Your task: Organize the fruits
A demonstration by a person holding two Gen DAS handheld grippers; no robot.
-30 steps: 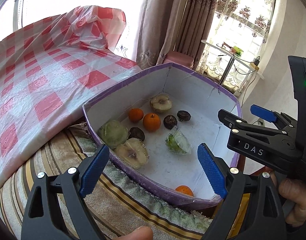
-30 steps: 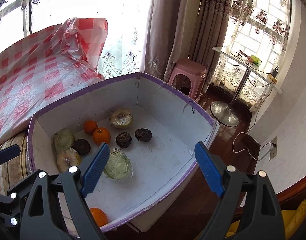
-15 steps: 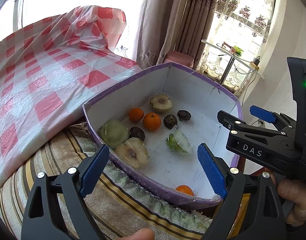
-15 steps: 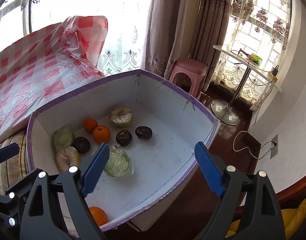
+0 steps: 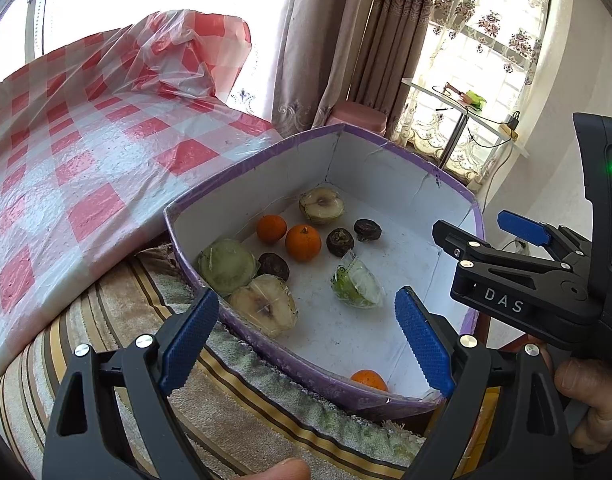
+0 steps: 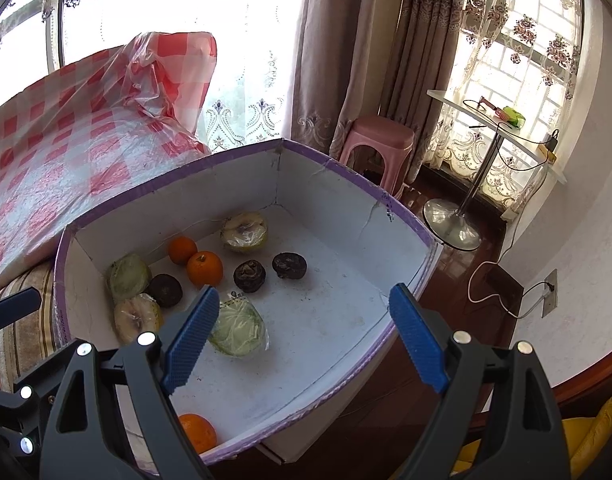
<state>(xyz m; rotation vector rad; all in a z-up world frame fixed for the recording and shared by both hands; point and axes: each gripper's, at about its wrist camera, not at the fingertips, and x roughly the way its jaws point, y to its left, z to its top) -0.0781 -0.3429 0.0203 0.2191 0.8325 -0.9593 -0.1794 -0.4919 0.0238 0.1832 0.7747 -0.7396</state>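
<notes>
Orange citrus [image 5: 303,243], dark fruits, perhaps plastic-wrapped halves lie in a purple-rimmed box [image 5: 386,148]; both grippers' jaws gape empty.

Bright window [image 6: 166,32] backlight, overexposed; fisheye edges warped.

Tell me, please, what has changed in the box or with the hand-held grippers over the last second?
Nothing visibly changed. Both hand-held grippers, left and right, hover open and empty over the box, and every fruit lies where it was.
</notes>
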